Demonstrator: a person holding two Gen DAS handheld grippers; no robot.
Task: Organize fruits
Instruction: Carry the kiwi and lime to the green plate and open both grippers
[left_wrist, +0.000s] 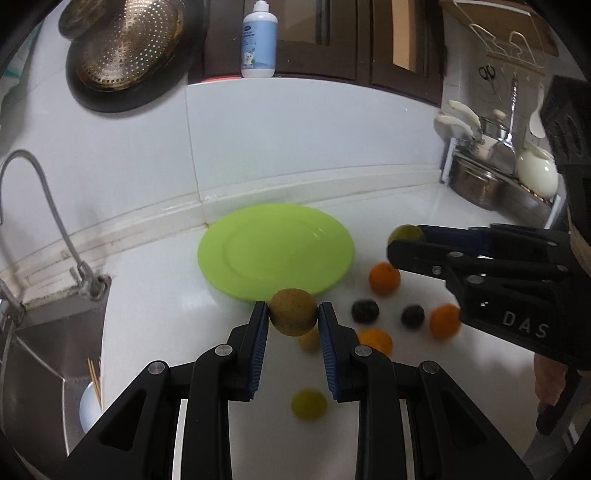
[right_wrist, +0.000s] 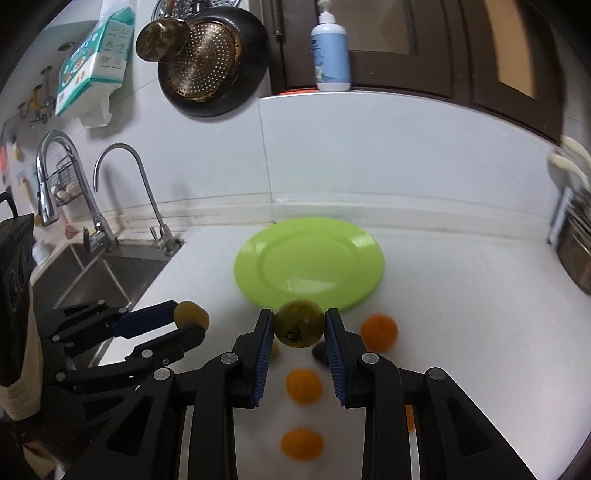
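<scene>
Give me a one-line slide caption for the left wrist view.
Left gripper holds a brownish fruit before the bare green plate; right gripper carries a green fruit.

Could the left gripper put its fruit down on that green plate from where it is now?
Probably yes. The left gripper holds a brownish fruit just short of the green plate, whose surface is bare, with nothing between them.

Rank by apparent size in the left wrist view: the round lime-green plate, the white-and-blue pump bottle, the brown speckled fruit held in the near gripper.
1. Lime-green plate, clearly largest.
2. White-and-blue pump bottle.
3. Brown speckled fruit, smallest, though its nearness to the camera enlarges it.
</scene>
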